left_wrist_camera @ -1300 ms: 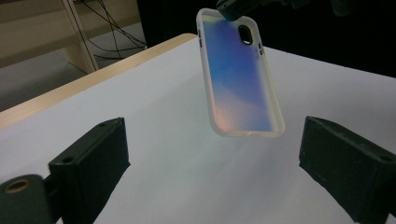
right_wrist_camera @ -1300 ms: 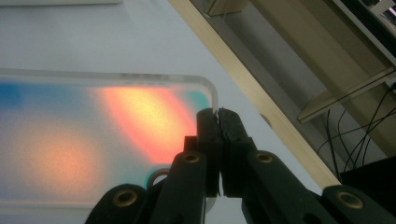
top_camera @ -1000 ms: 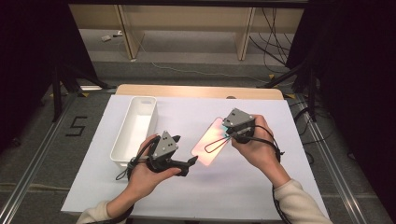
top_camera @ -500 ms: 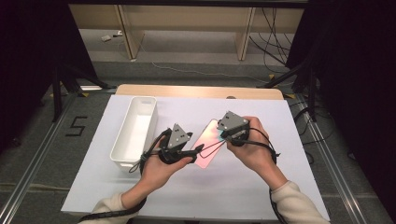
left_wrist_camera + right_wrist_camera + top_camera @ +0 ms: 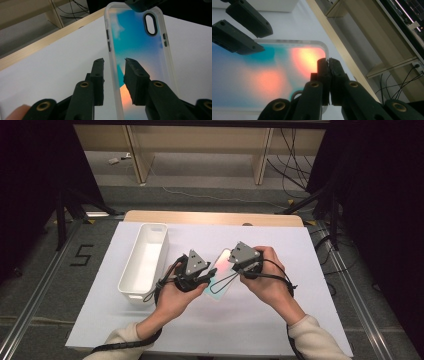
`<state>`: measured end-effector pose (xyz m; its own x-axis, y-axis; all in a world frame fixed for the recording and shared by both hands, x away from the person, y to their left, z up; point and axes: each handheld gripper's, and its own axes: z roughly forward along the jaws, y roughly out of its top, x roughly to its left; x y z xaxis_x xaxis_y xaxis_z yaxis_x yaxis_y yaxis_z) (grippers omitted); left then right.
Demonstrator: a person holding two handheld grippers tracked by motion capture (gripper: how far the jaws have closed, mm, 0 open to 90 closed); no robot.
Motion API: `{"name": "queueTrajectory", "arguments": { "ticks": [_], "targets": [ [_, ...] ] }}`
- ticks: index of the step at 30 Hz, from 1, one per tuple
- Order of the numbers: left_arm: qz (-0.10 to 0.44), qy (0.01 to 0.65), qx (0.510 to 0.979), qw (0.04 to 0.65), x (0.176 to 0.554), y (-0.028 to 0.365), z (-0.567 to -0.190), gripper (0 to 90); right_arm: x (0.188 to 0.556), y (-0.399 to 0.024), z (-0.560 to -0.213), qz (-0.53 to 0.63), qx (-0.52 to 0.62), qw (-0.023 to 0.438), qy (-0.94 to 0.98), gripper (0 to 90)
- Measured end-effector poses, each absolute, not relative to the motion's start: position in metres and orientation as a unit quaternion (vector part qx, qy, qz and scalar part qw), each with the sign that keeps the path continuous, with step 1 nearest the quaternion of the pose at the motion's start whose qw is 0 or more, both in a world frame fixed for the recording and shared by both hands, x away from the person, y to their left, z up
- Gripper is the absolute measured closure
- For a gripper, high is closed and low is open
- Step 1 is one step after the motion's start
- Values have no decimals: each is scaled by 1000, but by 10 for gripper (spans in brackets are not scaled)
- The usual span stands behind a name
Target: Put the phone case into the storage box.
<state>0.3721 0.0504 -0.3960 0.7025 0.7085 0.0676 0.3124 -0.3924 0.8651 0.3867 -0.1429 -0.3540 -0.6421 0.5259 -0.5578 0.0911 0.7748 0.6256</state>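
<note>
A grey floor with cables and pale wooden shelving lay beyond the table (image 5: 300, 270), whose top was covered in white with a wooden strip at its far edge. On the table's left part stood a long white bin (image 5: 145, 260). Near its middle, just right of the bin, a phone case (image 5: 220, 277) with a blue and orange back was held up. The right gripper (image 5: 239, 265) was clamped on the case's far edge. The left gripper (image 5: 207, 279) had just been closing, its jaws straddling the case's side rim, a gap remaining.
</note>
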Motion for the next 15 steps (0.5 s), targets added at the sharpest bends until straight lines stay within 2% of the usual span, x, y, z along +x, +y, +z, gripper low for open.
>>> {"name": "queueTrajectory", "arguments": {
  "ticks": [15],
  "targets": [
    [208,336,811,432,376,48,-397,775,380,-133,-355,264,153,413,858,889]
  ]
}}
